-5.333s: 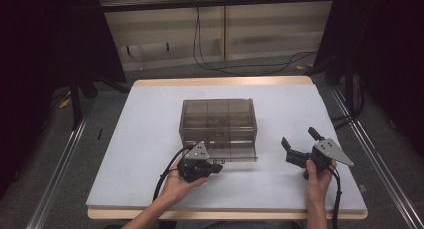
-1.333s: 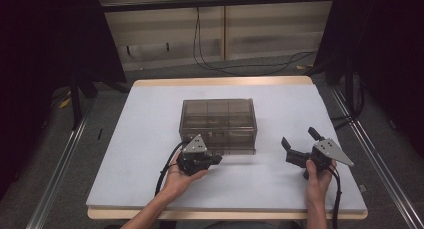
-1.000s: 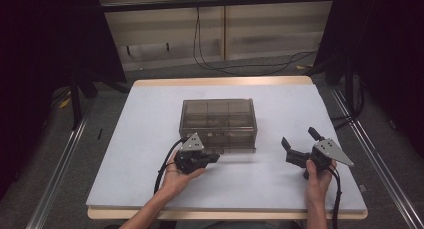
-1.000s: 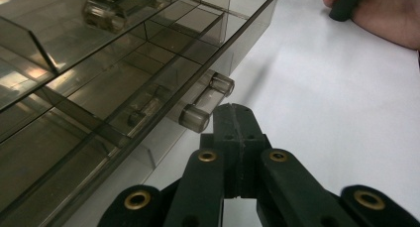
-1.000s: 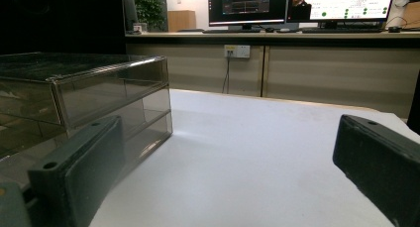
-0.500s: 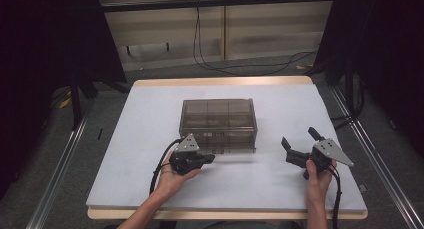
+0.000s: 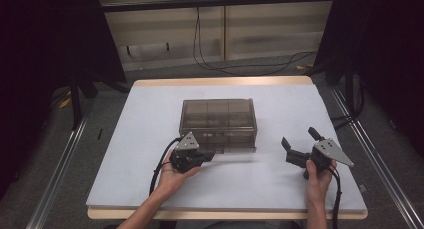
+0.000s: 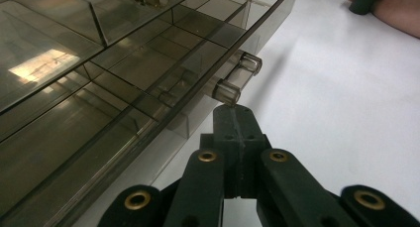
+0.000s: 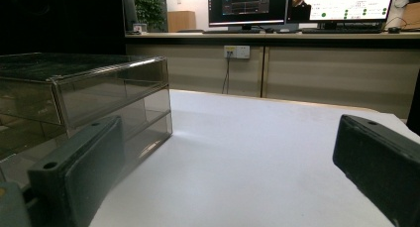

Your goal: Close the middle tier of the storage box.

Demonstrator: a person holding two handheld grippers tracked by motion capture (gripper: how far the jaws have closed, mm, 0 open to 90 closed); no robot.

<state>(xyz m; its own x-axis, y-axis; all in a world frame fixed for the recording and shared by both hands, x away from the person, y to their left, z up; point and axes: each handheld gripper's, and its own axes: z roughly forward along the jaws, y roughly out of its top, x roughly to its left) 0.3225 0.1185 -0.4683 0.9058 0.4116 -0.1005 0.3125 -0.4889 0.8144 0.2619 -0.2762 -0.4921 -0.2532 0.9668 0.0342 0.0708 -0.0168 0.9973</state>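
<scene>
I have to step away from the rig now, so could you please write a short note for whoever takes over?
Left tool: jaws shut, tips at the clear knob on the front of the smoky drawer box, bottom drawer; nothing gripped.
Right tool: jaws open, empty, held off to the right of the box.
Box sits mid-table; the bottom drawer appears slightly out, by its front lip.
Left: probably work the drawer by its knob; whether in or out I cannot tell.
</scene>
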